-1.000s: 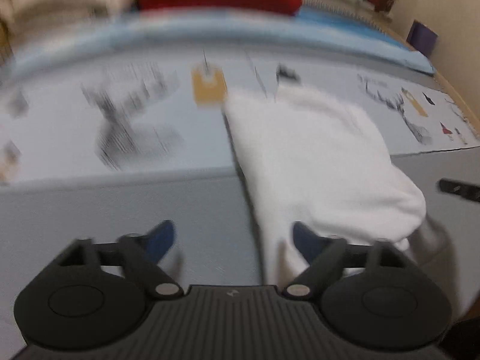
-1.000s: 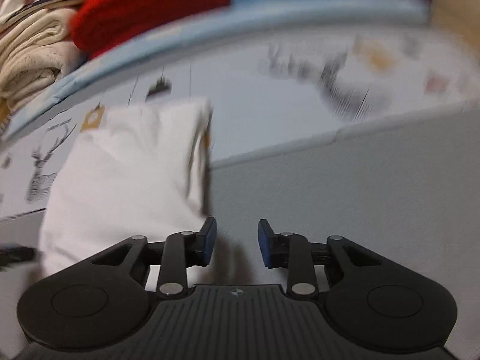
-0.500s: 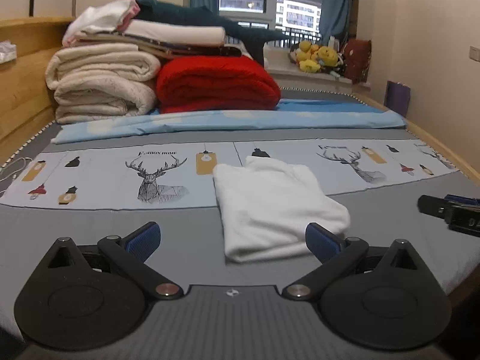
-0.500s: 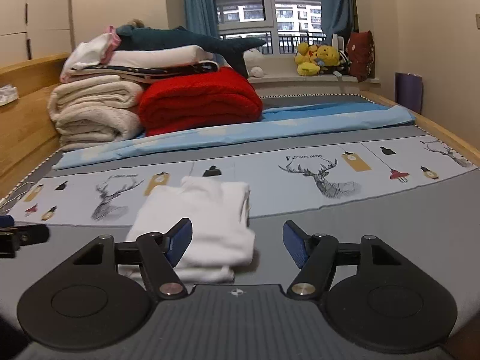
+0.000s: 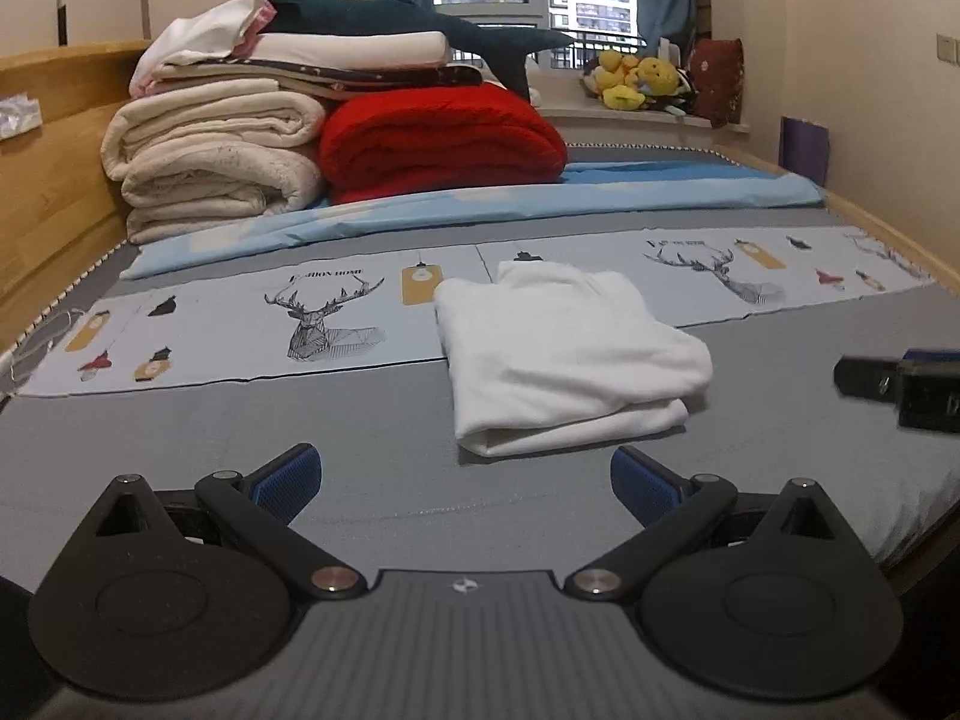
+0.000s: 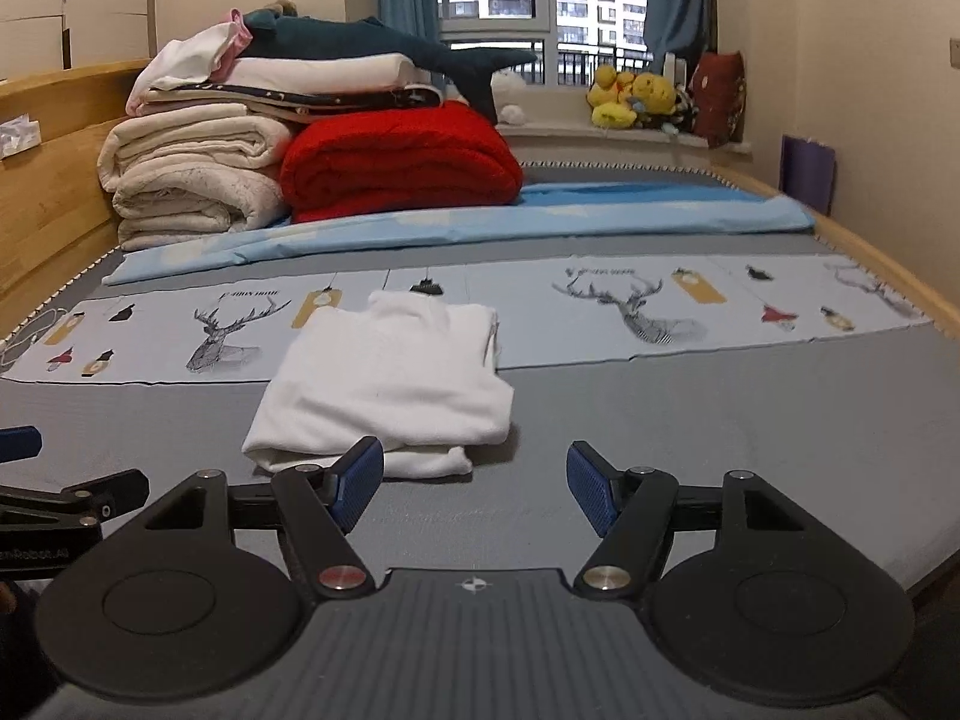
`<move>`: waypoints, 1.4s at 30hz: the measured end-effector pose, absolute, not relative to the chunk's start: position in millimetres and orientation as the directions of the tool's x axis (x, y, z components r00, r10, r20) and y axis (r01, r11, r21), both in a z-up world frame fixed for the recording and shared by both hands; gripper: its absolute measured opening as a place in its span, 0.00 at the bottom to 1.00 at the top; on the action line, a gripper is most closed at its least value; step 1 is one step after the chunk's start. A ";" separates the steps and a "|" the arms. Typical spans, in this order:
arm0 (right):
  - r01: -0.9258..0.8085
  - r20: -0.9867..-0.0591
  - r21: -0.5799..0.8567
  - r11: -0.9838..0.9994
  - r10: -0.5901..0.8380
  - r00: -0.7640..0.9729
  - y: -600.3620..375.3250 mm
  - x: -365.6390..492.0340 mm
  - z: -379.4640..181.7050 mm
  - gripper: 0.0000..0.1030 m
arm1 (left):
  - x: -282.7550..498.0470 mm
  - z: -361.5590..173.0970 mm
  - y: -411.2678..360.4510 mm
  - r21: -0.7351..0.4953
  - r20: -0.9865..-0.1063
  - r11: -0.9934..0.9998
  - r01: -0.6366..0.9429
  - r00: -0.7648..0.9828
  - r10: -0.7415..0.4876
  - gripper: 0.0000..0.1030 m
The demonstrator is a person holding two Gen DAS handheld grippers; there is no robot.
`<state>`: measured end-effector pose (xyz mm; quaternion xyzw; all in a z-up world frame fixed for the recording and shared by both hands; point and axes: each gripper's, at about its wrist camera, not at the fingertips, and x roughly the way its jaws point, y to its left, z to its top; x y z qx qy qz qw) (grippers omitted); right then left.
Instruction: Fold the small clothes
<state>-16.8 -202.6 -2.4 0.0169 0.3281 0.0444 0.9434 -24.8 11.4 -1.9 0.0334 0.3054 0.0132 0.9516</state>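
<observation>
Both our hand-held grippers, left point(image 5: 465, 474) and right point(image 6: 474, 480), have pulled back, wide open and empty; we leave the folded white cotton garment point(image 5: 564, 354) resting on the bed point(image 5: 240, 420), fold seemingly finished.

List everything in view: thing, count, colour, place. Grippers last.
folded garment: 1, white, on the grey bed cover in front of both grippers
red blanket: 1, red, folded, far end of bed
cream blankets: stack, cream, left of red blanket
plush shark: 1, dark teal, atop the stack
yellow plush toys: cluster, yellow, window sill
deer-print sheet: 1, pale blue, across the bed
left gripper: 1, black, blue pads, open, empty
right gripper: 1, black, blue pads, open, empty
</observation>
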 end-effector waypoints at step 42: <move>-0.158 -0.631 0.018 0.987 0.134 0.764 -178.3 -9.6 -9.0 0.68 | -15.6 -0.5 21.3 -0.016 -0.600 0.999 -0.037 0.799 0.019 1.00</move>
